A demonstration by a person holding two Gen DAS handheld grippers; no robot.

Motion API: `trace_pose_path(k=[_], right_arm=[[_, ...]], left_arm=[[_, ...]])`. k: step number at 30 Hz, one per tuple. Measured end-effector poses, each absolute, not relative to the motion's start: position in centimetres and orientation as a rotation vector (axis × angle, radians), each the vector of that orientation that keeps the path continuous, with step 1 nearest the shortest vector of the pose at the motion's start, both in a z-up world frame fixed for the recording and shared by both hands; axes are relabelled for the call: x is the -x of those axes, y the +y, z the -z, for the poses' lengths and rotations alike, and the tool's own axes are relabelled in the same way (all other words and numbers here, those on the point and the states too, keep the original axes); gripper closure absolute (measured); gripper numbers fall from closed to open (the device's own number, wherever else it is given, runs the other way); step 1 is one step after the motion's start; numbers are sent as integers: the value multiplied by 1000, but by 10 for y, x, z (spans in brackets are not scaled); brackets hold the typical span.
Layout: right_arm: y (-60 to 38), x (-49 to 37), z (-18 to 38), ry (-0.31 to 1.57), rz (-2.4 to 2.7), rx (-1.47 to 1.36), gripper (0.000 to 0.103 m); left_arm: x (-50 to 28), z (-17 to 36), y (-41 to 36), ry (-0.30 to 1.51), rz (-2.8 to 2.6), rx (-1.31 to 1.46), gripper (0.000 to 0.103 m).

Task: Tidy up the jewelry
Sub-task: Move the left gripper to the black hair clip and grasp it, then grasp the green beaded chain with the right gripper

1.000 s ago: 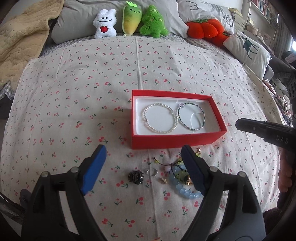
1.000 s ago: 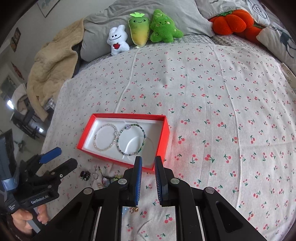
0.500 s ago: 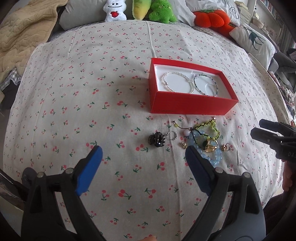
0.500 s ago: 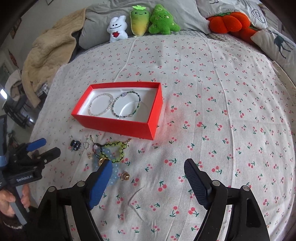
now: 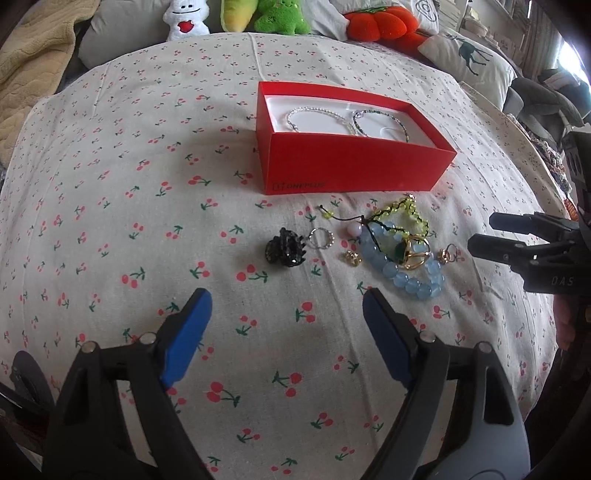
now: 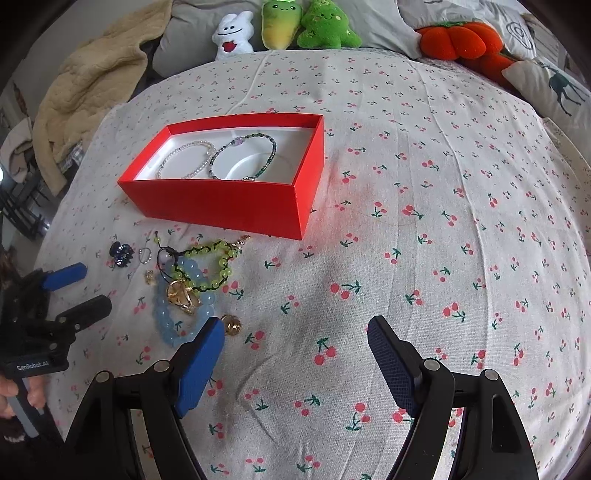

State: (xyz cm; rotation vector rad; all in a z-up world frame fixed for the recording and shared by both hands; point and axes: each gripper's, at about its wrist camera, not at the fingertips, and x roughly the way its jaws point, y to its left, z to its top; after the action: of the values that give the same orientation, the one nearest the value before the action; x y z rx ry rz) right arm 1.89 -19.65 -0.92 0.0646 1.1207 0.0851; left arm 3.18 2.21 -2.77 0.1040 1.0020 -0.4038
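A red box [image 5: 351, 170] [image 6: 229, 199] holds a pearl bracelet [image 6: 188, 158] and a dark beaded bracelet [image 6: 255, 157]. In front of it lies a pile of loose jewelry: a blue bead bracelet [image 5: 410, 280] [image 6: 166, 321], a green cord bracelet [image 5: 402, 212] [image 6: 218, 258], a gold ring [image 5: 415, 254] [image 6: 181, 293], a black hair claw [image 5: 286, 249] [image 6: 122, 253], a silver ring [image 5: 320, 238] and small gold pieces [image 6: 232, 325]. My left gripper [image 5: 286, 308] is open and empty, just short of the pile. My right gripper [image 6: 295, 338] is open and empty, right of the pile.
The cherry-print sheet [image 6: 424, 221] covers the bed. Plush toys [image 6: 284, 26], an orange pumpkin cushion [image 6: 461, 38], pillows and a beige blanket [image 6: 81, 85] line the far edge. Each gripper shows at the side of the other's view [image 5: 532, 251] [image 6: 62, 295].
Both grippers have dropped lower and drawn closer to the pile of loose jewelry. The right gripper, shut a second ago, has opened wide.
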Motion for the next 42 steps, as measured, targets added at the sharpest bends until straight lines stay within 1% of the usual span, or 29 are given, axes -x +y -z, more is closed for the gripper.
trace_pose_path(k=[1,3,8,10,13,17,20,23,24,27,28,30,32,33,35,39,41,42], right_arm=[[-196,-20,10,1120,-89,-65,22],[-197,-23,11,1118,-89,-77,22],[-198,-28,9,1106,-117,-105,22],[-195,-29,8,1095,-130,-96,22],[-194,-33,8,1094,-131,-107,22],[-189,-37,9,1100,-139,-118,22],[-184,-39,10,1100,-153,-104,22],[-181,-42,10,1099,-153,-99,22],[-180,-43,11,1101,-154,-100,22],[-179,-45,13,1108,-153,-108,23],[-179,-46,14,1110,-152,-112,25],[-179,-48,15,1118,-151,-123,32],[-180,-51,16,1126,-152,-135,44],[-180,-53,17,1130,-154,-143,46],[-181,-56,19,1141,-163,-170,55],[-183,-64,24,1173,-191,-263,65],[-185,-67,27,1187,-200,-309,74],[-185,-69,28,1197,-206,-335,76]], left_arm=[[-34,29,21,1004,412,-102,28],[-37,34,20,1017,428,-92,36],[-42,35,15,992,431,-106,46],[-45,36,14,990,427,-106,53],[-50,37,12,991,419,-109,57],[-53,38,8,987,417,-121,60],[-55,39,7,980,410,-140,65],[-58,39,7,977,400,-146,72],[-59,39,7,978,394,-147,76],[-60,37,8,977,390,-140,77],[-59,36,9,977,389,-142,77],[-58,33,9,974,387,-142,77],[-57,31,12,978,381,-138,77],[-57,31,13,981,377,-134,77],[-57,30,16,987,371,-124,77],[-55,28,19,992,367,-117,77],[-54,27,19,991,367,-116,77],[-54,27,19,992,367,-116,77]])
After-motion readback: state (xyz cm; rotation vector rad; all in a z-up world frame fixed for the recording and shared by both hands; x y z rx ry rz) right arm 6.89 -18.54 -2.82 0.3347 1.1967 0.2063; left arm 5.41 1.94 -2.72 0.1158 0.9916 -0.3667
